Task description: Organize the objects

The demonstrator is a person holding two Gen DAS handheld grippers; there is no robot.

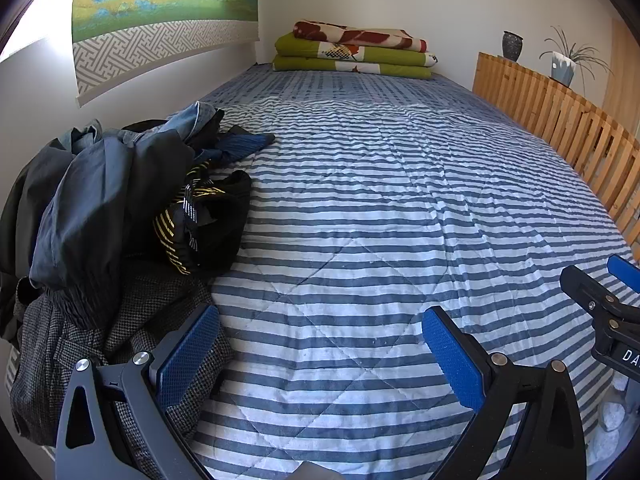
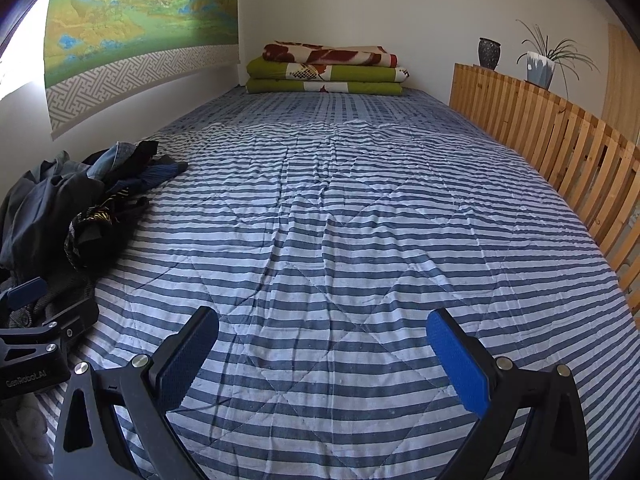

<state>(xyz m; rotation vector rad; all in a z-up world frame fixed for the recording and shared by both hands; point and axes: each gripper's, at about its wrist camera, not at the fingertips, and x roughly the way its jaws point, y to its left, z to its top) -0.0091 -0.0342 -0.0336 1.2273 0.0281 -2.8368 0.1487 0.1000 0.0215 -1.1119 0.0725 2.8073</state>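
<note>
Nearest, left gripper point(image 1: 320, 356) spread as wide as it goes, nothing between the blue pads, hovering tilted down over the striped quilt point(image 1: 380, 208); left pad just at the edge of the clothes pile point(image 1: 120, 216), touching or not hard to tell. Right gripper point(image 2: 322, 356) equally wide and empty, over bare quilt, well right of the pile. Pile itself heaped at the quilt's left edge against the wall: grey tweed piece at the near end, slate-blue fabric draped on top, black garment with yellow stripes on the side facing the quilt's middle, dark blue ribbed piece at the far end. Likely soft, light, floppy, prone to tangle and drag neighbours along; not fragile, not slippery. Best taken one garment at a time by a raised fold or hem on top, probably the slate-blue piece or the loose tweed edge nearest the left gripper. Farther along the quilt, folded blankets point(image 1: 352, 50) stacked against the end wall.
</note>
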